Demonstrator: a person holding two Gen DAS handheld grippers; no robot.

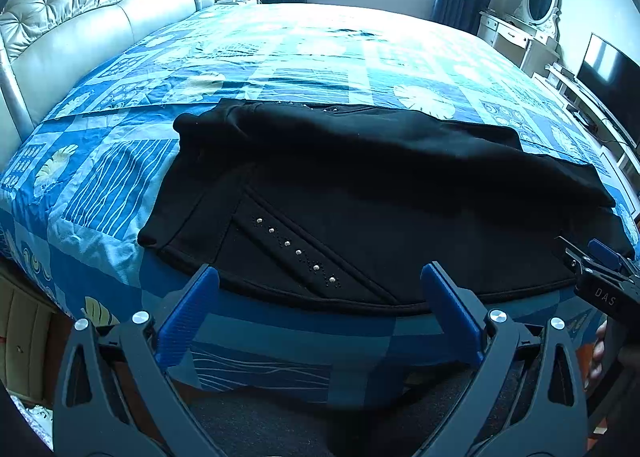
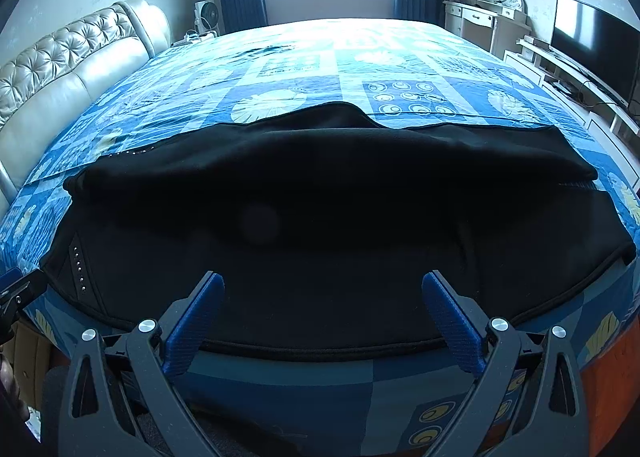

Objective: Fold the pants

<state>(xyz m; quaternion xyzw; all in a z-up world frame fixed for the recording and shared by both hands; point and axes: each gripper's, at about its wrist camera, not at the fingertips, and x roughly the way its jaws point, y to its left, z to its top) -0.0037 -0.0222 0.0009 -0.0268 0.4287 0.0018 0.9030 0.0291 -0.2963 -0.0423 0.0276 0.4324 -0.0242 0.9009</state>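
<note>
Black pants [image 1: 360, 193] are lying across the near edge of the bed [image 1: 280, 57], spread sideways over the blue patterned cover, with one layer already doubled over the other. I am holding my left gripper [image 1: 320, 297] just in front of their near hem, its blue fingers [image 1: 188, 317] spread wide and gripping nothing; the row of small silver studs [image 1: 296, 251] on the pants is sitting just beyond it, between the fingertips. I am holding my right gripper [image 2: 322, 305] the same way further along the same hem, fully spread and empty, with the dark cloth filling the view right ahead of it. In the left wrist view the right gripper is showing at the far right edge, near the hem but apart from the cloth. Neither gripper is touching the pants.
</note>
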